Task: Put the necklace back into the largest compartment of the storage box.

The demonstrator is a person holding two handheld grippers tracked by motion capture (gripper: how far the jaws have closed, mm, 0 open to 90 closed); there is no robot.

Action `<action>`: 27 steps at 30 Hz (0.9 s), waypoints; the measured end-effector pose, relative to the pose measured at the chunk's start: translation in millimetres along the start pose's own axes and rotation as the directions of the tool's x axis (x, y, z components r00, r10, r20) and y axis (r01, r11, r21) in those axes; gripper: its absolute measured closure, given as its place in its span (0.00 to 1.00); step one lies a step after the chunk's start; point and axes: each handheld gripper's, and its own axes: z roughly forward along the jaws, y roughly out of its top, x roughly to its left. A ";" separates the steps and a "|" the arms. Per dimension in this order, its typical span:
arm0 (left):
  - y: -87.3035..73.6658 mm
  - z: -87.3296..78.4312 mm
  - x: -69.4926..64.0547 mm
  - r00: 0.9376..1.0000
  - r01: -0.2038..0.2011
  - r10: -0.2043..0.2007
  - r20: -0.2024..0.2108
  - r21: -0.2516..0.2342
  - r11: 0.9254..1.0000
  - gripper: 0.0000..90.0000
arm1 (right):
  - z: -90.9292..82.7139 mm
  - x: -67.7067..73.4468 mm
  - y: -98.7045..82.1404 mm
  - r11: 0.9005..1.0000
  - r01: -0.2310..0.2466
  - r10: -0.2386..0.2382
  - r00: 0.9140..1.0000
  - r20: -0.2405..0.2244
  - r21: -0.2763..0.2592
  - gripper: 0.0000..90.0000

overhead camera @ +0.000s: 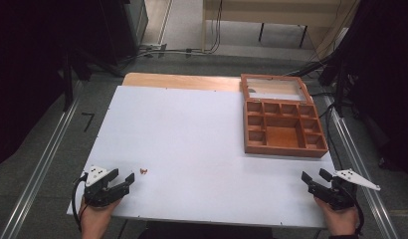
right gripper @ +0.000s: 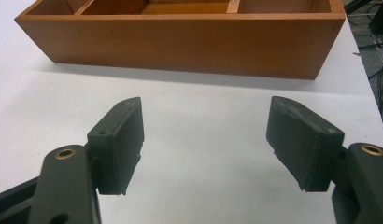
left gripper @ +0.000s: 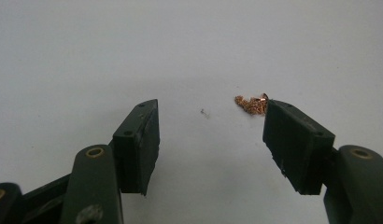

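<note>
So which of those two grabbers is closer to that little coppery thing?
The left gripper: the coppery bit lies just off its open jaws; the right gripper faces the wooden box.

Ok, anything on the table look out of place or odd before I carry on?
One thing: a small coppery clump lies loose on the white table by the open left gripper, far from the open wooden box. Nothing looks spilled or damaged.

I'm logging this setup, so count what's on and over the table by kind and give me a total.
Grippers: 2, left gripper and right gripper, both open.
Wooden compartment box, lid open: 1.
Small copper-coloured chain: 1.
Total: 4.
</note>
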 end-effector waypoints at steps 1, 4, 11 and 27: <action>0.0 0.0 0.0 1.000 0.002 -0.002 0.001 0.000 1.000 0.41 | 0.2 0.0 -0.1 1.000 0.000 0.000 1.000 -0.001 0.002 0.29; 0.2 0.8 -0.5 1.000 0.008 -0.008 0.006 0.001 1.000 0.41 | 1.2 0.3 -0.2 1.000 0.005 -0.005 1.000 -0.004 0.008 0.28; 1.4 3.7 -2.7 1.000 0.006 -0.006 0.011 0.005 1.000 0.41 | 2.3 0.5 -0.1 1.000 0.009 -0.009 1.000 -0.002 0.014 0.28; 6.9 14.4 -9.0 0.999 0.003 -0.003 0.032 0.017 1.000 0.44 | 3.9 1.7 0.2 1.000 0.018 -0.018 1.000 -0.010 0.023 0.28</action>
